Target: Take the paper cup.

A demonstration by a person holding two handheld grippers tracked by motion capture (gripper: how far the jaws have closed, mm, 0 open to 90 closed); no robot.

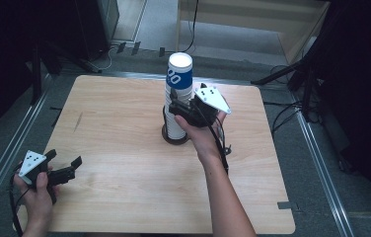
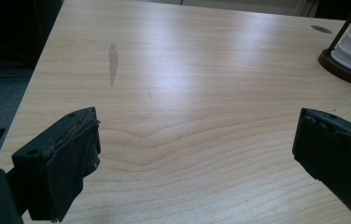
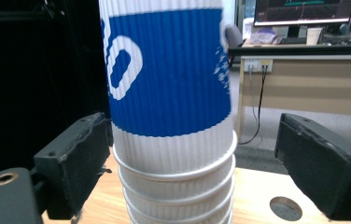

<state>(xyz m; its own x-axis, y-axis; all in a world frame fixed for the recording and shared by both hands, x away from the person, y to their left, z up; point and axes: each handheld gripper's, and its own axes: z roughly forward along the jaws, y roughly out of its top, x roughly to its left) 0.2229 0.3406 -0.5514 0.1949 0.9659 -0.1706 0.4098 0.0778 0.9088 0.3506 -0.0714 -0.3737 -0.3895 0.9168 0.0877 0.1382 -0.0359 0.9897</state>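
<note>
A pale wooden table (image 1: 124, 197) stands on grey carpet, with dark stands and cables around it and a desk with monitors beyond its far edge. Near the middle of the far edge you have a stack of cups (image 1: 177, 98) standing in a dark round holder (image 1: 175, 138), with the topmost cup (image 3: 169, 84), blue-banded and ribbed, seated mouth-down on the white ones below.

Your right gripper (image 1: 176, 109) is at the stack, a little above the base. Its jaws stand apart on either side of the cups, with a clear gap between each pad and the ribbed wall, so they grip nothing. If you mean to lift the top cup, raise the jaws to its lower white band, just above the rim of the next cup, centre the cup between the pads, and close gently, since paper will likely dent. Then pull straight up.

The stack's long axis runs upright, leaning very slightly. The rims face down towards the table and the closed bottoms up.

Your left gripper (image 1: 62, 170) rests at the near left corner, jaws wide open and empty, pointing across the table.
</note>
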